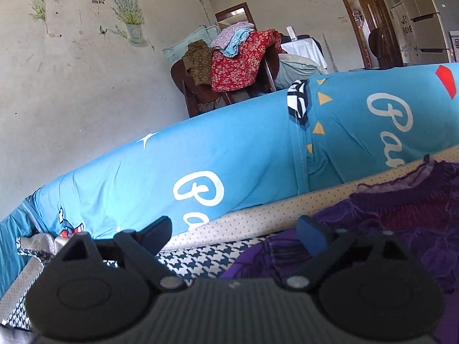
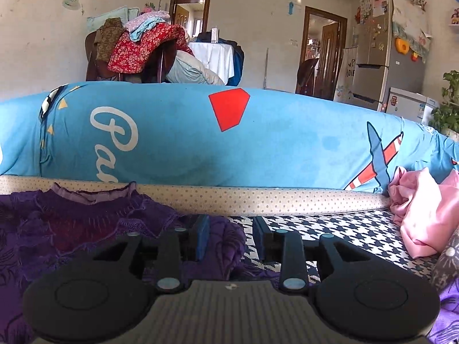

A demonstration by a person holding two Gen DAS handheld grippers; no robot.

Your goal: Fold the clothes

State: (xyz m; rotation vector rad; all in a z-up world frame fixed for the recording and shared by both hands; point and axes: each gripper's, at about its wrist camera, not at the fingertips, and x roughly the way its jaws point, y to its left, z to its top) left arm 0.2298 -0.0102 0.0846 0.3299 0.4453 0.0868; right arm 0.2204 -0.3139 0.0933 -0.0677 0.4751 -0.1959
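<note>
A purple knitted garment lies on the houndstooth sofa seat. My left gripper is wide open just above the garment's left edge, with its right finger over the purple fabric. In the right wrist view the same purple garment lies at the left with its neckline toward the backrest. My right gripper is partly open, its fingers astride a raised fold at the garment's right edge, with a gap still between them.
A blue printed cover drapes the sofa backrest. A pink cloth lies bunched on the seat at the right. Behind the sofa, a chair piled with clothes, a fridge and doorways.
</note>
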